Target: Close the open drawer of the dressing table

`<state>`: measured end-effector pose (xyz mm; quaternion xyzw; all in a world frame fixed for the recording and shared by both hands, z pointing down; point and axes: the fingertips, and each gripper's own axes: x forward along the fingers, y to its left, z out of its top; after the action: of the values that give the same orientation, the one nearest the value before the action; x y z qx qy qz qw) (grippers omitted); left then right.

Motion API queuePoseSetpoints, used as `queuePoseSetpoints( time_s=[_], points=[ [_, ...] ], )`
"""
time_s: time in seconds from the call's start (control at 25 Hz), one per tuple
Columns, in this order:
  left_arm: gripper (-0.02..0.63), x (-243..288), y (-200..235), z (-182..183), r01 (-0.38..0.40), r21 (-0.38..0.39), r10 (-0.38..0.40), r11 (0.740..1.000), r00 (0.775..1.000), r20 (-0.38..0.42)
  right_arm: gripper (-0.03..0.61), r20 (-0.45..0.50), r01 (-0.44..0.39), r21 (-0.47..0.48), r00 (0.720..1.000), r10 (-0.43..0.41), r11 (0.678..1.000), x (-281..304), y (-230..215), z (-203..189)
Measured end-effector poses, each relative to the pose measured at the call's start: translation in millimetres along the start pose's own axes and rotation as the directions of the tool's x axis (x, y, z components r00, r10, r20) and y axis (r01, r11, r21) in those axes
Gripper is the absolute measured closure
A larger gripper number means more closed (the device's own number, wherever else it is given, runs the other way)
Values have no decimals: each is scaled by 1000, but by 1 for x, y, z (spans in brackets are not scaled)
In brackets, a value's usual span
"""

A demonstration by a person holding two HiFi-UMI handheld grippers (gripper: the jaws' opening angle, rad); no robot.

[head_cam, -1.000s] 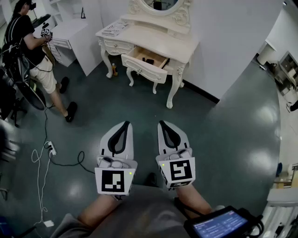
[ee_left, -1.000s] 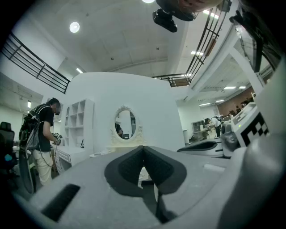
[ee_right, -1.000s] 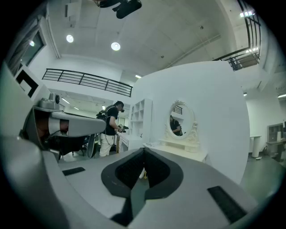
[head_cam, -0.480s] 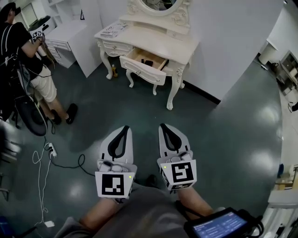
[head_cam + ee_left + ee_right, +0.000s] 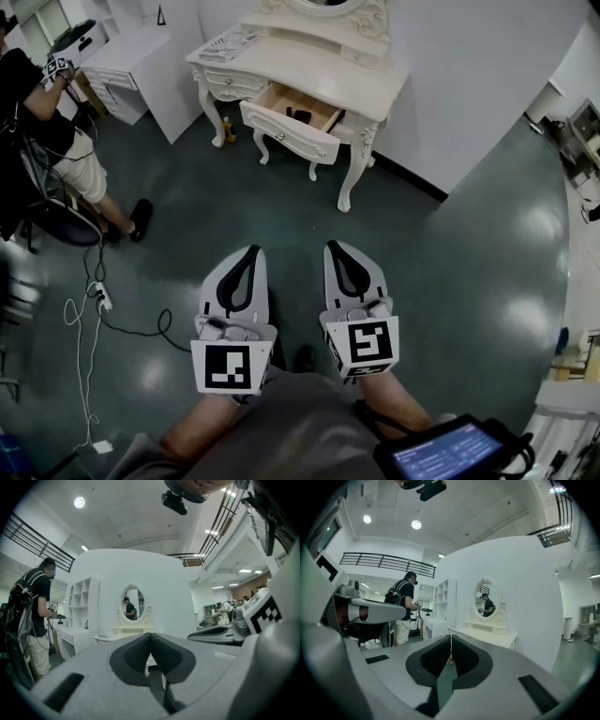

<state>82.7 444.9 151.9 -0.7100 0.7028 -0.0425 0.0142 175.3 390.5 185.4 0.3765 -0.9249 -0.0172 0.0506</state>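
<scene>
Your left tool (image 5: pixel 249 253) and right tool (image 5: pixel 332 247) are clenched on nothing, side by side over the grey-green floor (image 5: pixel 450 244). In the last second the cream carved dressing bench (image 5: pixel 323 82) has slid up your head view. Its open wooden drawer (image 5: pixel 286 131) stays pulled out, well apart from both tools, so closing hasn't begun. The oval mirror (image 5: pixel 323 4) is cut off, and the small dark thing (image 5: pixel 300 115) inside the drawer is too small to name

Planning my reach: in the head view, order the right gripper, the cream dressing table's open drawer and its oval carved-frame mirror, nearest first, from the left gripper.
From the left gripper:
1. Right gripper, alongside on its right.
2. Open drawer, ahead at the table's front.
3. Oval mirror, farthest, at the table's back.
</scene>
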Motion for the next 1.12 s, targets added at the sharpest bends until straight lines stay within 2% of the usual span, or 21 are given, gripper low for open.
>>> queuePoseSetpoints(
  time_s=[0.52, 0.76, 1.12],
  points=[
    [598, 112, 81, -25, 24, -34, -26, 999, 999, -47, 563, -73, 7, 13, 997, -6, 1000, 135, -15, -19],
    [598, 174, 124, -19, 54, -29, -55, 998, 998, -28, 563, -63, 43, -1, 997, -43, 999, 205, -33, -6],
    [598, 250, 168, 5, 145, -2, -145, 989, 989, 8, 563, -32, 129, -20, 991, -130, 991, 282, -58, 30]
  ],
)
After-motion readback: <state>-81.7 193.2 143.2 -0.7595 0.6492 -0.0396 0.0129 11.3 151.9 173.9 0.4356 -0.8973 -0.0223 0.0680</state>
